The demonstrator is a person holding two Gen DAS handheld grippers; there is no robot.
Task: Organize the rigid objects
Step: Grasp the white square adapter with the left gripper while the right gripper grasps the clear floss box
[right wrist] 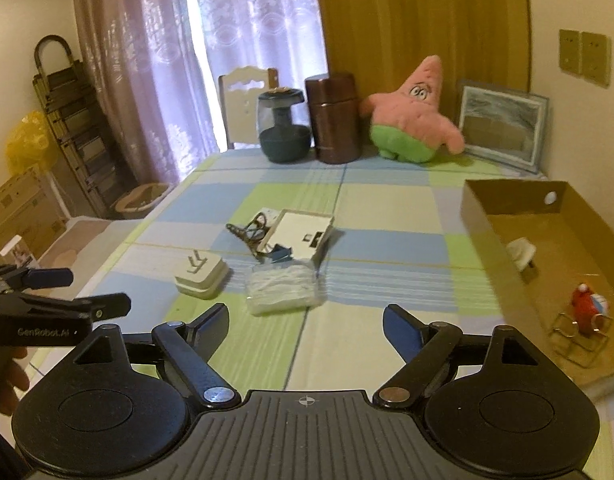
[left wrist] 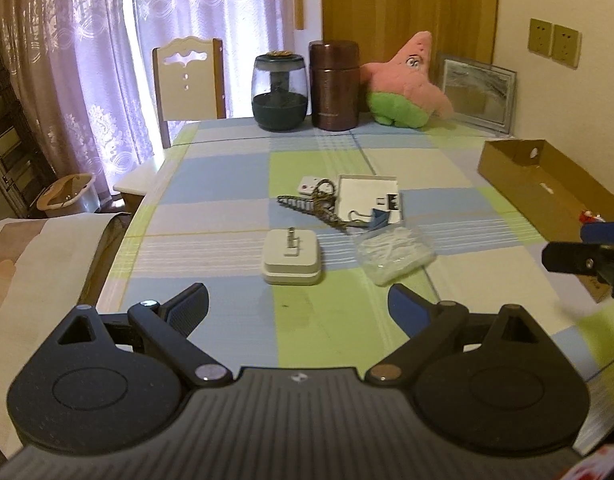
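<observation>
- You get daylight through the sheer curtains (left wrist: 107,60) far ahead of your grippers; the strip where they part is blown out white.
- The room itself is dim and warm-toned, and the tablecloth (right wrist: 347,340) shows only soft, faint shadows.
- Fisheye bending curves the walls and wooden panel (right wrist: 419,20) at the edges, with dark corners.
- The other gripper's fingers at each frame's side look smeared, and the pictures are slightly soft and grainy throughout.
</observation>
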